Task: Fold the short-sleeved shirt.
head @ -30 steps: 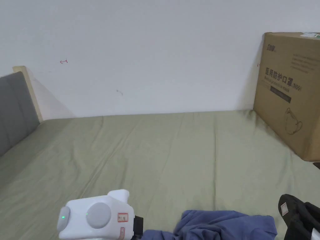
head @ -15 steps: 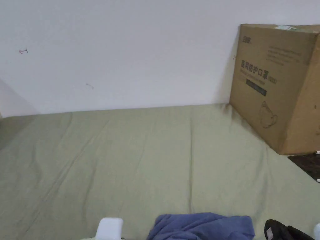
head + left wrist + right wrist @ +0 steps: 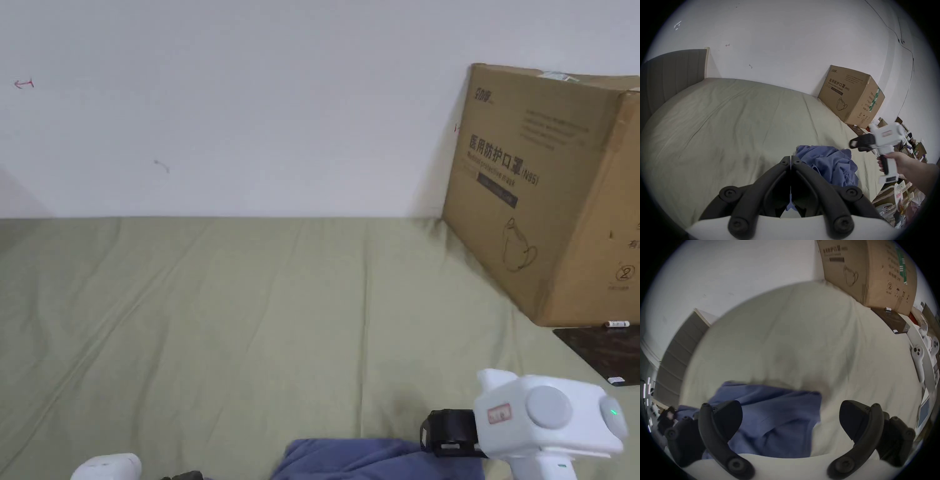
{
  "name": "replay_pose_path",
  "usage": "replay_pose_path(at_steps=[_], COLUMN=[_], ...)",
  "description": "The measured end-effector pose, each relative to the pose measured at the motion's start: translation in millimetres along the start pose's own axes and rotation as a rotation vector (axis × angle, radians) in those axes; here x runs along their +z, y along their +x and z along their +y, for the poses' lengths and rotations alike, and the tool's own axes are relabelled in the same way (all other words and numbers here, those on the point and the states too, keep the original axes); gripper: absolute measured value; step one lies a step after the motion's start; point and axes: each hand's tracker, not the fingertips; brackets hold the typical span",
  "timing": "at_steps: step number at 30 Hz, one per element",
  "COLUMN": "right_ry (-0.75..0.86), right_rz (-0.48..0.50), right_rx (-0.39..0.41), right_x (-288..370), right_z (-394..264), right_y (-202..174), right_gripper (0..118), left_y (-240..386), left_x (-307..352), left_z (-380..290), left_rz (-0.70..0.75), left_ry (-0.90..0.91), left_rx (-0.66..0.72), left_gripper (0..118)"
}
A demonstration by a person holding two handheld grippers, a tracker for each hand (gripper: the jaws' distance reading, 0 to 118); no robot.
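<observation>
Green sheets covered the bed (image 3: 250, 300) in front of you, with a white wall behind and a big cardboard box (image 3: 550, 200) standing at the far right corner. Your shirt (image 3: 831, 164), a blue one, lay crumpled in a heap on the near edge of the bed, nowhere near spread out, so by my reckoning the folding had not really begun.

Your left gripper (image 3: 791, 160) was clenched, its jaws pressed together with a thin strip of blue cloth showing between them lower down; it seemed to have hold of the shirt's edge, and the heap trailed away from it to the right. Your right gripper (image 3: 791, 417) was released, jaws spread wide, hovering just above the heap, with most of the cloth lying under its left jaw. In the head view the right gripper (image 3: 437, 431) sat at the shirt's right end.

So the free hand was nearest the loose end, and the next grab belonged to it.
</observation>
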Motion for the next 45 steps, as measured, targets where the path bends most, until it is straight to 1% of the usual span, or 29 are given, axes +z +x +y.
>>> replay_pose_path(at_steps=[1, 2, 3, 4, 5, 6, 7, 9, 10, 11, 13, 15, 18, 21, 22, 24, 29, 32, 37, 40, 42, 45], right_ry=[-0.032, -0.053, -0.086, -0.105, -0.105, -0.082, -0.068, -0.030, 0.007, 0.045, 0.101, 0.159, 0.249, 0.281, 0.296, 0.330, 0.390, 0.417, 0.455, 0.488, 0.522, 0.571], right_rz=[-0.025, -0.032, -0.010, 0.025, 0.049, 0.051, 0.058, 0.071, 0.071, 0.079, 0.113, 0.164, 0.180, 0.204, 0.197, 0.203, 0.204, 0.176, 0.185, 0.195, 0.200, 0.197], right_rx=[0.038, 0.071, 0.091, 0.079, 0.053, 0.050, 0.062, 0.128, 0.145, 0.144, 0.092, 0.052, 0.089, 0.109, 0.116, 0.125, 0.107, 0.104, 0.086, 0.087, 0.093, 0.122], right_x=[-10, -23, -29, -30, -28, -28, -24, -14, -6, 2, 20, 48, 90, 126, 138, 157, 187, 196, 219, 247, 271, 311], right_z=[2, 6, 5, 1, -4, -5, -7, -12, -14, -15, -13, -17, -17, -16, -17, -17, -15, -15, -14, -9, -2, 16], right_y=[-1, 0, -1, -2, -5, -3, -5, -7, -8, -5, 4, 3, 2, 3, -3, -2, 3, 7, 9, 5, -1, -12], right_gripper=[103, 83, 55, 30, 20, 15, 13, 12, 12, 12, 11, 11, 12, 11, 11, 11, 11, 11, 12, 11, 11, 11], left_y=[-2, -5, -8, -12, -15, -20, -25, -32, -35, -37, -38, -39, -38, -36, -36, -39, -43, -45, -46, -44, -33, -25], left_x=[2, 3, 4, 6, 7, 9, 10, 9, 9, 9, 6, 8, 13, 23, 25, 29, 44, 57, 81, 100, 115, 136], left_z=[0, 0, -1, 0, 3, 3, 4, 8, 9, 8, 10, 11, 20, 36, 41, 50, 71, 82, 109, 136, 159, 199], left_rz=[0.001, 0.002, 0.025, 0.038, 0.040, 0.040, 0.039, 0.040, 0.037, 0.033, 0.020, 0.011, 0.021, 0.028, 0.031, 0.028, 0.048, 0.071, 0.083, 0.080, 0.079, 0.072], left_ry=[0.000, -0.003, -0.003, -0.003, -0.004, -0.005, -0.004, -0.007, -0.008, -0.006, -0.013, -0.016, 0.010, 0.052, 0.054, 0.065, 0.110, 0.133, 0.174, 0.203, 0.240, 0.290], left_rx=[0.002, 0.004, -0.003, -0.008, -0.006, -0.002, 0.004, 0.016, 0.022, 0.028, 0.038, 0.062, 0.064, 0.039, 0.036, 0.034, 0.029, 0.012, 0.011, 0.005, -0.024, -0.058], left_gripper=[0, 0, 0, 0, 0, 0, 0, 0, 0, 0, 0, 0, 0, 0, 0, 0, 0, 0, 0, 0, 0, 0])
